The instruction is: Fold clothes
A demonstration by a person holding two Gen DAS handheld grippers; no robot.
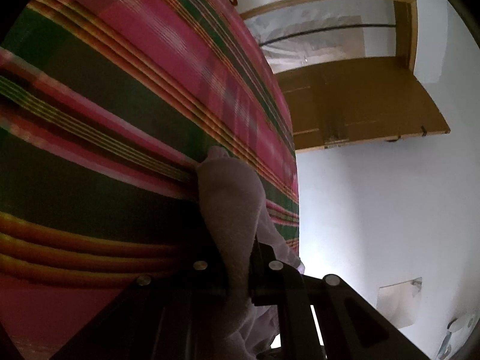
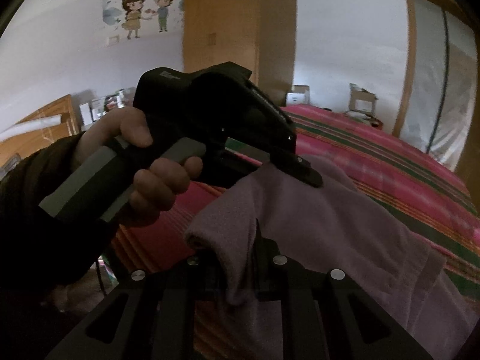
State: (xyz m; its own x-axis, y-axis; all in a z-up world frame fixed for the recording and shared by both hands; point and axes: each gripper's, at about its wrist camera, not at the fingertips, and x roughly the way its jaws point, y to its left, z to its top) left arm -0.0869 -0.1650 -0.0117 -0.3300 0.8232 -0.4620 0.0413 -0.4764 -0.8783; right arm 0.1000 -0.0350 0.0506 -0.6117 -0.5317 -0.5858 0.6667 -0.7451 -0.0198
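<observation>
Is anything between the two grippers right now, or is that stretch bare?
Not bare. In the right wrist view the lilac garment spans from the right gripper up to the left gripper, both pinching it, above the striped bed cover.

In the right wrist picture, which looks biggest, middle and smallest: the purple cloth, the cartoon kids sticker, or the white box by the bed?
1. purple cloth, though it is nearest the camera
2. cartoon kids sticker
3. white box, smallest, on the bed's far side

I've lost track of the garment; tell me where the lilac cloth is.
The lilac cloth hangs over the striped bedspread, pinched by the right gripper and, on its left in that view, the left gripper.
</observation>
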